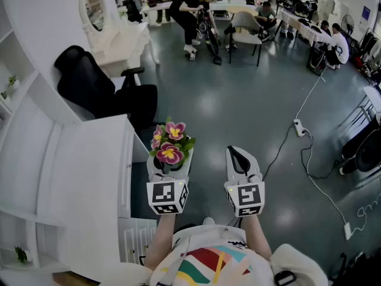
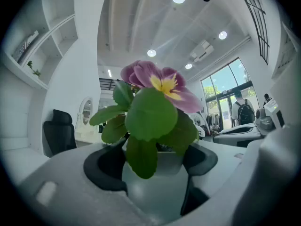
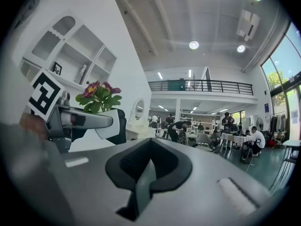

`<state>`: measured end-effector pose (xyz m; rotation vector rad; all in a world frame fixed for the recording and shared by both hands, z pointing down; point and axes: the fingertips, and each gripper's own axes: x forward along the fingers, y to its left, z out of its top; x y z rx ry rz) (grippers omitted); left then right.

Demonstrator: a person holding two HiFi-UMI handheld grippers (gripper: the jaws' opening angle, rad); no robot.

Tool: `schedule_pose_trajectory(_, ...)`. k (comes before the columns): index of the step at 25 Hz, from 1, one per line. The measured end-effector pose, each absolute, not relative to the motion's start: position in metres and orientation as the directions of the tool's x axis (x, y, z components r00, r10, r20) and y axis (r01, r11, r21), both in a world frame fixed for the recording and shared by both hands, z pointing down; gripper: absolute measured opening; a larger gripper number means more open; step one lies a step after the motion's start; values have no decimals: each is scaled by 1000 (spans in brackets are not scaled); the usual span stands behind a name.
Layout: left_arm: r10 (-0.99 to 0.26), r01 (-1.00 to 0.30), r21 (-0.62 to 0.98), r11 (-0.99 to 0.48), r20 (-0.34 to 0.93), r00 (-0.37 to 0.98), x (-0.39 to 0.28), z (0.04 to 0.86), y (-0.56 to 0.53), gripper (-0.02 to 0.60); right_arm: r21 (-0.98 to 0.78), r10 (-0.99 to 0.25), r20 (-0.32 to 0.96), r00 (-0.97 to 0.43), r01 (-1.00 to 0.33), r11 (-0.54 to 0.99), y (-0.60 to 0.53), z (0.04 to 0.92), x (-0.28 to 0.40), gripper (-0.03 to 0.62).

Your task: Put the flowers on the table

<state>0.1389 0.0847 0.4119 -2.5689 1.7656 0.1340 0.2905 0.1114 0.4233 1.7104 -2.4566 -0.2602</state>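
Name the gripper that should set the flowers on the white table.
Left gripper: its fingers clamp the flower pot, and the white table lies on its side. The right gripper is shut, empty and farther off.

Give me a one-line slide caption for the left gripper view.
Left gripper clamped on a white pot of pink-purple flowers.

A glossy grey-green floor (image 1: 238, 106) runs to far tables (image 1: 235, 6) where people sit. At left stand white shelving (image 1: 24, 130), a white surface (image 1: 89, 177), a black office chair (image 1: 95, 88) and an oval-mirrored dressing table (image 1: 119, 40). A power strip (image 1: 299, 128) lies at right. Round ceiling lights (image 3: 194, 44) glow beside tall windows (image 3: 287, 55).
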Motion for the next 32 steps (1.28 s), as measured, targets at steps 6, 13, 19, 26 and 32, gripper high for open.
schedule_pose_trajectory(6, -938, -940, 29, -340, -84, 337, 134, 416, 92, 347, 205, -931, 19, -364, -910, 360, 114, 428, 287, 1)
schedule_pose_trajectory(13, -947, -949, 29, -314, -83, 310, 127, 414, 86, 347, 157, -928, -25, -372, -918, 364, 108, 422, 287, 0)
schedule_pose_trajectory(19, -945, -946, 19, -323, -60, 321, 131, 423, 84, 348, 133, -929, 35, -369, -919, 370, 104, 443, 289, 1)
schedule_pose_trajectory(26, -955, -957, 9, -291, -60, 290, 122, 421, 81, 348, 109, -918, 48, -394, -911, 397, 101, 447, 284, 1)
schedule_pose_trajectory(32, -959, -960, 7, -279, -60, 279, 117, 424, 72, 348, 101, -908, 54, -415, -902, 419, 87, 450, 278, 0)
